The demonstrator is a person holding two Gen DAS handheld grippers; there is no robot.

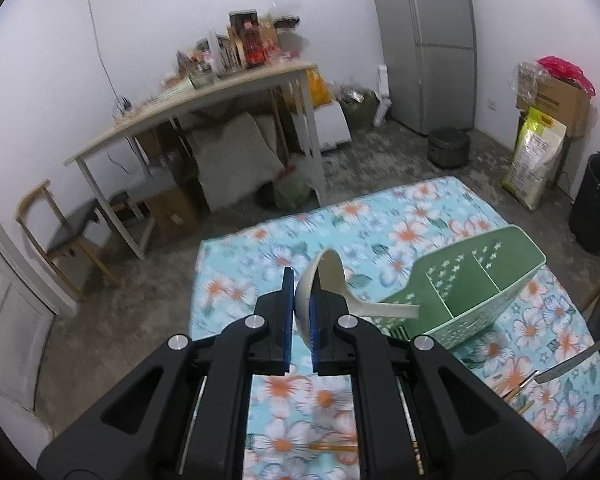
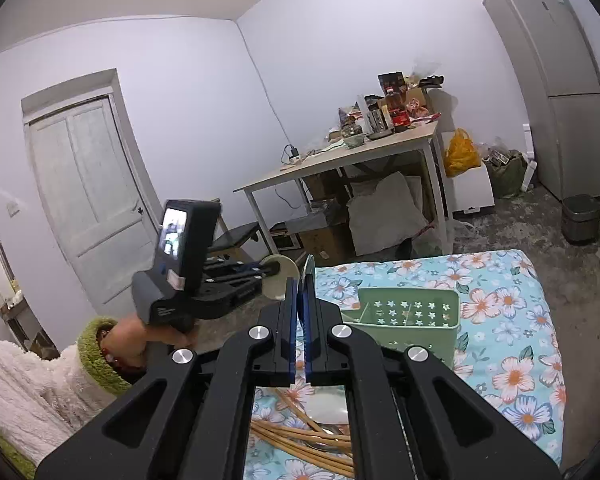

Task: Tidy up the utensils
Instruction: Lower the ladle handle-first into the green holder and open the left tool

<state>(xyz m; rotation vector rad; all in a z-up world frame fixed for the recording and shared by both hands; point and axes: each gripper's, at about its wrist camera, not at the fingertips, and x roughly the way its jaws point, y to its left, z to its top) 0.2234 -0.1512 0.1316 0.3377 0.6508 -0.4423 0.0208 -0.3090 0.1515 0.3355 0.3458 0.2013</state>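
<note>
The left claw [image 1: 300,300] is closed on the bowl of a cream ceramic spoon [image 1: 332,280], whose handle points to the right, toward the green utensil basket [image 1: 480,284]. The basket has star-shaped holes and inner dividers, and it stands on a floral cloth [image 1: 380,224] in blue with orange and white flowers. The right claw [image 2: 300,312] is closed on a thin metal utensil [image 2: 307,276], seen edge-on, so I cannot tell which kind it is. Below this claw, wooden chopsticks [image 2: 300,436] lie in a loose bundle on the cloth. A hand [image 2: 140,336] with a green cuff holds the left device. On the back tabletop [image 2: 340,156], bottles and boxes have labels, but no writing there can be read.
</note>
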